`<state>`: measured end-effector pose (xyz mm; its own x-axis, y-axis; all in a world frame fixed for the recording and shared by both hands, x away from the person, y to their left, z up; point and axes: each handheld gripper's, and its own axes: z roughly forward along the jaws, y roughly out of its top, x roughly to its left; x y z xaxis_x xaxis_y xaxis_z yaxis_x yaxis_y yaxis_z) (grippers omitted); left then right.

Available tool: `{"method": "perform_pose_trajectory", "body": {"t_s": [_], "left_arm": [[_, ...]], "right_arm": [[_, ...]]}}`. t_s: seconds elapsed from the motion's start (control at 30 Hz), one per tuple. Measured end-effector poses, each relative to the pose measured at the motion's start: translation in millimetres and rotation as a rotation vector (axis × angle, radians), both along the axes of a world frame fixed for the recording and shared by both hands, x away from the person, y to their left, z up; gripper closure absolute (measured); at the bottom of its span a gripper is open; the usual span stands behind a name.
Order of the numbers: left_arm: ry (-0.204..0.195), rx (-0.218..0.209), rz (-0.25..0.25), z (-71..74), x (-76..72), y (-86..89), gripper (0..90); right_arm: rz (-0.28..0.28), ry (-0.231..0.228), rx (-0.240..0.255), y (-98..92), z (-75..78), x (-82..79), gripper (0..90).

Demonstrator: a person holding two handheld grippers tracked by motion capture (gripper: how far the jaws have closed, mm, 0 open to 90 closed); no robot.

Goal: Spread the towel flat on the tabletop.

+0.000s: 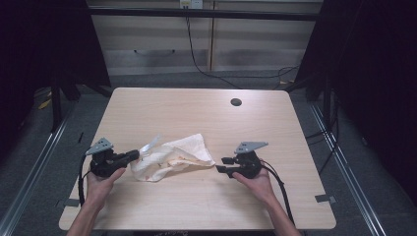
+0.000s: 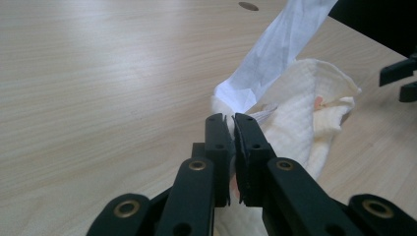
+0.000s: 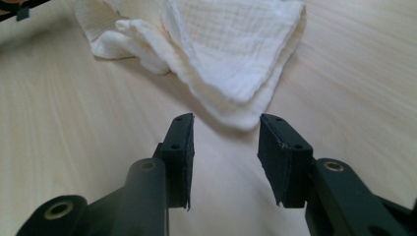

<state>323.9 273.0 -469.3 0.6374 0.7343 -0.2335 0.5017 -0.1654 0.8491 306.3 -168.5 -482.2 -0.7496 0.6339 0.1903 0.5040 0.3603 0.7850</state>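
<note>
Cream muslin cloth point(image 1: 172, 156) gripped at one end, left of centre on the wooden worktop point(image 1: 206, 206).

The left claw point(image 2: 232, 129) pinches the cloth's edge (its white tag point(image 2: 278, 49) sticks up); the right claw point(image 3: 225, 142), half-spread and empty, sits just short of the folded corner.

A wooden table point(image 1: 196, 206) with a round hole point(image 1: 236, 102) near its far edge.
</note>
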Motion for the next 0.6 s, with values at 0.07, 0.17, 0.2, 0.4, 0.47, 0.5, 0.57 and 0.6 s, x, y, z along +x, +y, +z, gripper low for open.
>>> {"method": "perform_pose_trajectory", "body": {"t_s": [0.07,0.17,0.2,0.4,0.47,0.5,0.57,0.6], "left_arm": [[0.005,0.010,-0.008,-2.6,0.9,0.0,85.4],[0.008,0.012,-0.010,-4.5,1.7,-1.2,85.3],[0.007,0.009,-0.012,-4.2,1.5,-1.2,85.3],[0.007,0.002,-0.015,-3.7,1.2,-1.6,85.2],[0.007,-0.003,-0.010,-3.8,1.3,-2.0,85.2],[0.007,-0.006,-0.011,-3.8,1.4,-2.2,85.2],[0.008,-0.008,-0.014,-3.9,1.7,-2.4,85.2],[0.007,-0.008,-0.014,-3.8,1.7,-2.5,85.2]], "right_arm": [[0.018,-0.008,-0.004,9.5,0.2,9.9,59.2],[0.038,-0.012,0.005,21.0,-1.4,19.1,59.2],[0.047,-0.013,0.002,24.3,-2.8,21.2,59.0],[0.073,-0.004,0.001,36.0,-13.6,28.3,58.7],[0.077,0.000,-0.010,38.9,-17.6,30.2,59.0],[0.082,0.001,-0.015,39.0,-20.5,31.3,64.9],[0.083,0.000,-0.011,38.6,-21.3,31.4,69.9],[0.075,-0.008,-0.012,37.9,-21.5,31.2,75.5]]}}
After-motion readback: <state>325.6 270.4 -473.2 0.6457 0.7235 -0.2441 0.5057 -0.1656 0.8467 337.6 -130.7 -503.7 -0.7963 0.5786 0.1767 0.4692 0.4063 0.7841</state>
